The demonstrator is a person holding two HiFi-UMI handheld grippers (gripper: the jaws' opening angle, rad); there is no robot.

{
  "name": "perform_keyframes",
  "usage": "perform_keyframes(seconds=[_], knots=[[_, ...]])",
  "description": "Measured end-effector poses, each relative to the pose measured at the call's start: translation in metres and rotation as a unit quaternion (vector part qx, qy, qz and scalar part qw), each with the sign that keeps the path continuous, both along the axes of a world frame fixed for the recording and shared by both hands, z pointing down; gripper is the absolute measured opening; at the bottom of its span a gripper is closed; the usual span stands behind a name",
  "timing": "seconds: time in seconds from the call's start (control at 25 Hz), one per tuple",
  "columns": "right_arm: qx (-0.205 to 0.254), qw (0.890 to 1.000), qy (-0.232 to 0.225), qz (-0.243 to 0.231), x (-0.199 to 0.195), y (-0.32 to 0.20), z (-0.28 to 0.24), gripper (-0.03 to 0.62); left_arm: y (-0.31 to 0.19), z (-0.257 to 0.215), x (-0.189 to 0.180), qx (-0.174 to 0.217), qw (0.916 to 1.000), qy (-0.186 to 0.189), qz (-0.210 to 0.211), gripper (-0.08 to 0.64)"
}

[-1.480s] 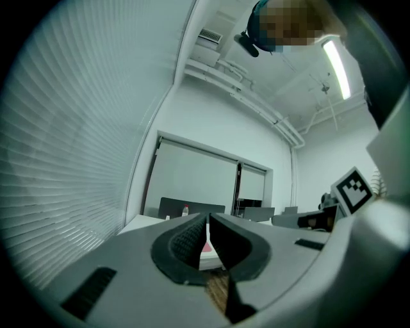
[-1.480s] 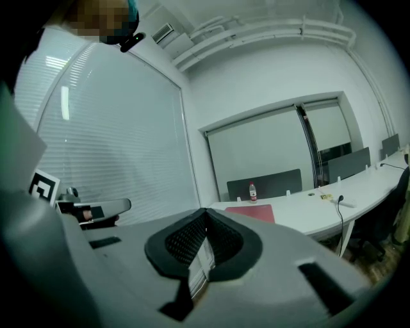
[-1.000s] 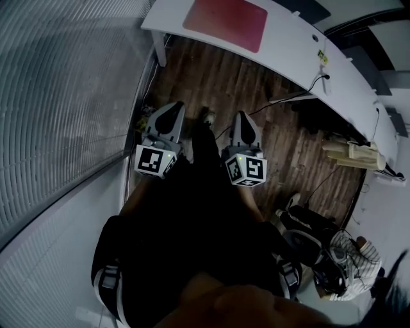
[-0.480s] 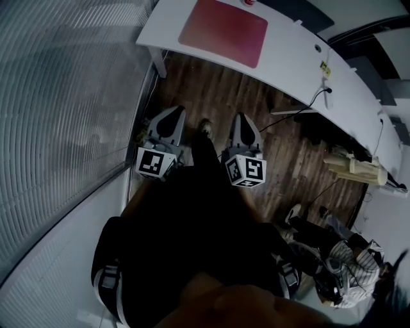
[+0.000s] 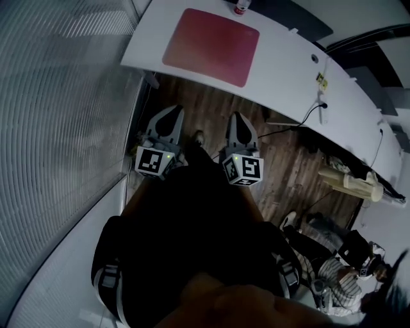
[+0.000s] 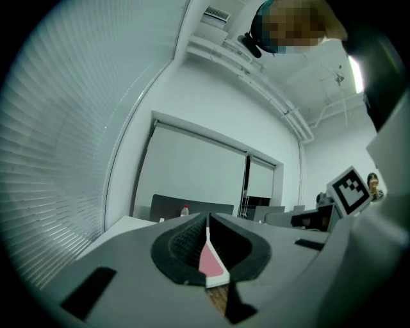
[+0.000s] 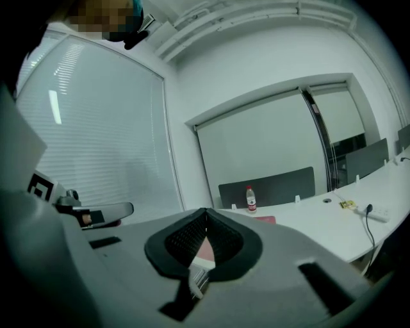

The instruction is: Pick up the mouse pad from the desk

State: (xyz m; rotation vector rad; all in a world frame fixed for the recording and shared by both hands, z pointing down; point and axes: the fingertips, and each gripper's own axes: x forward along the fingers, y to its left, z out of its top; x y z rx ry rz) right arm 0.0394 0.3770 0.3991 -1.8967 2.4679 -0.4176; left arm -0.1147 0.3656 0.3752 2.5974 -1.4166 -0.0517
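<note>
On the white surface (image 5: pixel 285 61) ahead of the person, the red mouse pad (image 5: pixel 211 46) lies flat near the left end, close to the front edge, with a small bottle (image 5: pixel 241 6) standing just behind its far right corner. Both grippers are held out side by side over the wooden floor (image 5: pixel 288 170), short of the surface edge and apart from the pad. The left gripper (image 5: pixel 168 113) points roughly at the pad's left half, and in its own view the jaws are pressed together at the tips with nothing between them; a strip of the red pad (image 6: pixel 210 259) shows beyond, through the gap below the tips. The right gripper (image 5: pixel 237 118) points toward the pad's right side, its jaws likewise brought together and empty, with the bottle (image 7: pixel 251 198) visible past them. Window blinds (image 5: pixel 57 96) run along the left side.
</note>
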Motion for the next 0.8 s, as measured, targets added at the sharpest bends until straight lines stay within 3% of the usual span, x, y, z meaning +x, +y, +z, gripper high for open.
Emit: perform_keyframes(seconds=[0.36,0.8], knots=[[0.001,1.0,-0.001,-0.019,0.055,-0.077,0.004,0.002,-0.067,-0.006,0.056,0.002,1.0,-0.008,0.0,0.014],[-0.014,1.0,-0.012,-0.011,0.076,-0.125,0.015,0.002,-0.114,0.006,0.058,-0.019,0.9992,-0.026,-0.023,0.014]])
